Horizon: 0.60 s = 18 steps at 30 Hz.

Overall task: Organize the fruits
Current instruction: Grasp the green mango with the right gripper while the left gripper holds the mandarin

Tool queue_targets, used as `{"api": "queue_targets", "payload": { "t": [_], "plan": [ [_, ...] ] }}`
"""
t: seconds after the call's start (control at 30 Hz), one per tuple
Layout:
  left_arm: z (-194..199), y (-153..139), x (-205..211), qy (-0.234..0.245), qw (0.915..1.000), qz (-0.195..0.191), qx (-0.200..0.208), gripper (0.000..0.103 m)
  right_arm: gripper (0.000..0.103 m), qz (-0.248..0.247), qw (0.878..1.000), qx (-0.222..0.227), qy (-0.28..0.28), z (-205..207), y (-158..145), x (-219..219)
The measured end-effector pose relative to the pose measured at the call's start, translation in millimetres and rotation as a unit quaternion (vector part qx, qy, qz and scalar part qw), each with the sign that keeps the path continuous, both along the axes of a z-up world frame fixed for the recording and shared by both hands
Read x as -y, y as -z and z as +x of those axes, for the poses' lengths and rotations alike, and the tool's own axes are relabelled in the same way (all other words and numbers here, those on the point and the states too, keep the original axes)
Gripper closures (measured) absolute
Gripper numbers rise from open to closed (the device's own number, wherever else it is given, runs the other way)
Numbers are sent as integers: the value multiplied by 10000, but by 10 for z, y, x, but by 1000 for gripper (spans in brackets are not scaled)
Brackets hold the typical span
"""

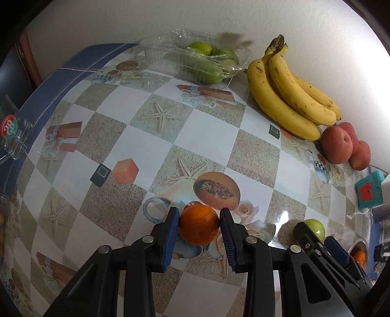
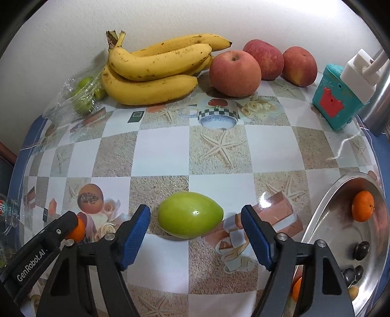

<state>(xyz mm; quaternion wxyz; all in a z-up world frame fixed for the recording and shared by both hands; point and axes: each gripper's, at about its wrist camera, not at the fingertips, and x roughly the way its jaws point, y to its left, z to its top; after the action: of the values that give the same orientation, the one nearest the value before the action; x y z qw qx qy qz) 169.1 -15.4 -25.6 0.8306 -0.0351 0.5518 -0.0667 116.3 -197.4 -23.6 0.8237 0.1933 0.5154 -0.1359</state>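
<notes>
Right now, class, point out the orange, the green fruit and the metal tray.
orange (image 1: 198,224): left wrist view, centre of its peel.
green fruit (image 2: 190,214): right wrist view, middle of its skin.
metal tray (image 2: 326,209): right wrist view, bare inner wall.

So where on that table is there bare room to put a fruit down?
The middle of the table is bare, between the bananas and apples along the wall and the green fruit in front. It is crowded along the wall and in the metal tray, which holds an orange and dark stones.

Bananas (image 2: 151,73) lie between fruit box (image 2: 75,97) and apples (image 2: 235,73), against wall (image 2: 170,19)
</notes>
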Motion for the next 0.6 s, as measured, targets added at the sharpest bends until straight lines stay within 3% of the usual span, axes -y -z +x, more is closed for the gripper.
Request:
{"api": "queue_targets", "payload": {
  "t": [0.17, 0.27, 0.37, 0.6],
  "plan": [
    [-3, -6, 3, 11, 10000, 16, 17, 66, 26, -23, 10000, -38, -35, 35, 39, -23],
    [-6, -5, 0, 6, 10000, 10, 15, 66, 40, -9, 10000, -45, -67, 55, 53, -36],
    [-4, -7, 4, 11, 10000, 15, 22, 66, 46, 2, 10000, -45, -73, 64, 61, -41],
    [-1, -11, 3, 27, 10000, 7, 18, 66, 46, 3, 10000, -23, -94, 66, 55, -46]
  ]
}}
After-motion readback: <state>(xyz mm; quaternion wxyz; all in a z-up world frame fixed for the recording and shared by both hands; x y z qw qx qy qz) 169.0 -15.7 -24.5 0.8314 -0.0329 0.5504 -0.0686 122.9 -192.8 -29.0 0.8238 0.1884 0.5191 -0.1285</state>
